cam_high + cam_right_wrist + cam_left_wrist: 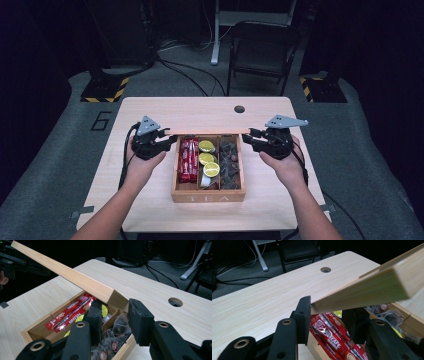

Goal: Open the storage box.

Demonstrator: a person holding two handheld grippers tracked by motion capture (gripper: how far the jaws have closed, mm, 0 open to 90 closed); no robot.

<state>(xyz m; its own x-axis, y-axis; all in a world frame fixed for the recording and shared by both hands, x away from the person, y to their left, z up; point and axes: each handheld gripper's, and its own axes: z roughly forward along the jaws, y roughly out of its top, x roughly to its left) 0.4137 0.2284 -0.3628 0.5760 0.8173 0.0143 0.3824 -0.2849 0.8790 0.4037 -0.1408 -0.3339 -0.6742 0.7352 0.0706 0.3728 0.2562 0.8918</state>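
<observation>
Both grippers — left gripper [167, 141] and right gripper [250, 138] — are pinching opposite ends of the tea box's lid [207, 133], jaws clamped on it; stiff, light wood, likely slippery.

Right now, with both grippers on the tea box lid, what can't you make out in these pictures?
- Lid: the left gripper and right gripper have jaws on either side of its ends; contact can't be confirmed.
- Back of the wooden box, high view: covered by the raised lid.
- Tea bag labels, right gripper view: too small, partly behind the jaws.
- Red sachets, left gripper view: cut off by jaws and bottom edge.
</observation>
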